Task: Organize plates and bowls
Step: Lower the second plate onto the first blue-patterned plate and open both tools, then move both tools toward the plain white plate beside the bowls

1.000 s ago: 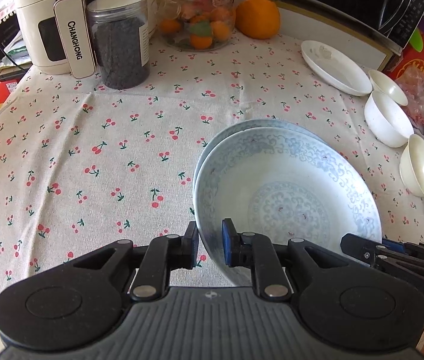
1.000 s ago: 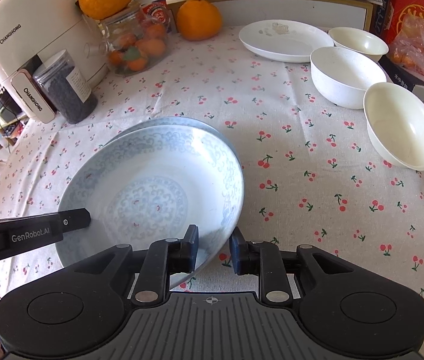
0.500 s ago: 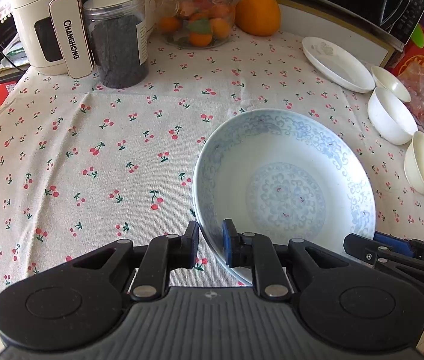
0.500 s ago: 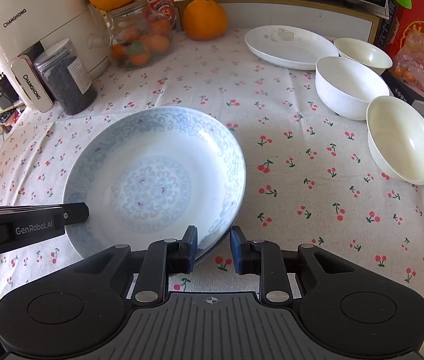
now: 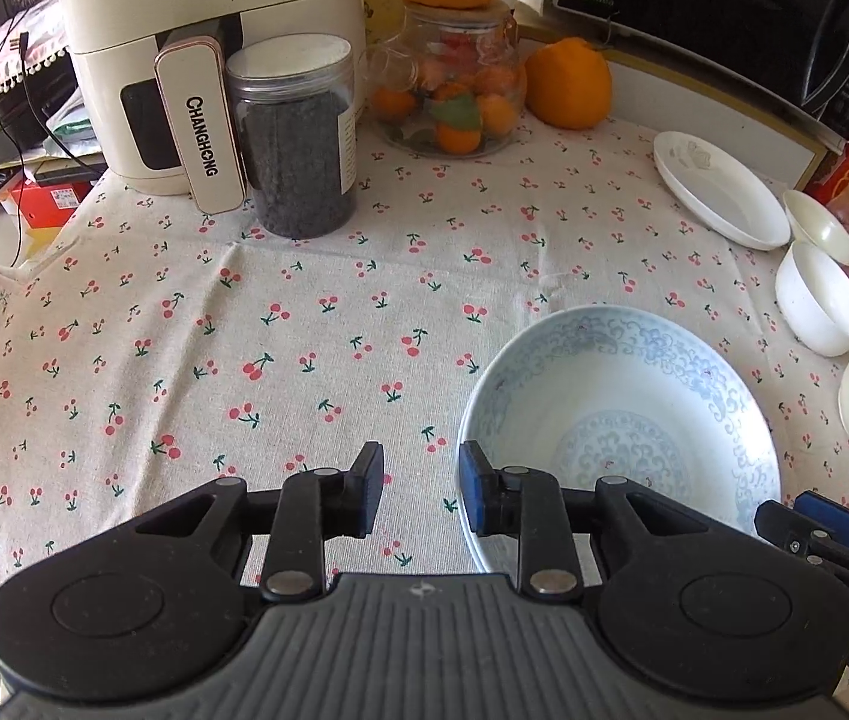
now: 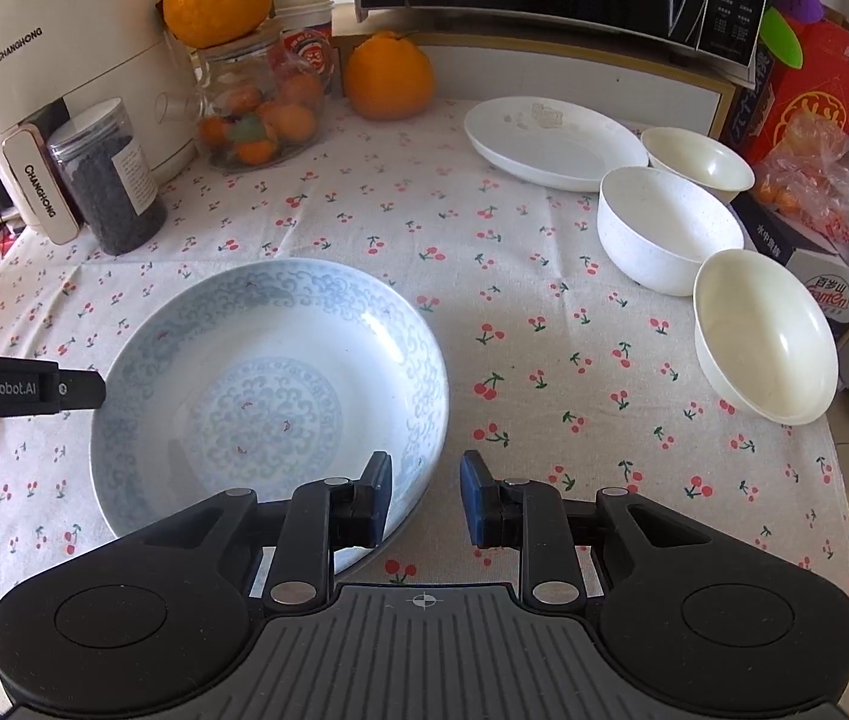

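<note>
- On the cherry-print table (image 6: 544, 324), near its front edge, a blue-patterned plate (image 6: 268, 384) lay flat on the cloth.
- The left tongs (image 5: 418, 495) were opening; their blue pad stood at the plate's left rim, with only cloth in the gap.
- The right tongs (image 6: 427, 495) stood spread at the plate's front-right rim; the left pad overlapped the rim, but I could not tell whether it touched.
- Toward the back right sat a white plate (image 6: 550, 141), with three white bowls (image 6: 664, 228) in a row beside it.
- At the back left stood a dark-filled jar (image 5: 295, 138), a glass jar of fruit (image 5: 451, 96), and a cream appliance (image 5: 184, 42).
</note>
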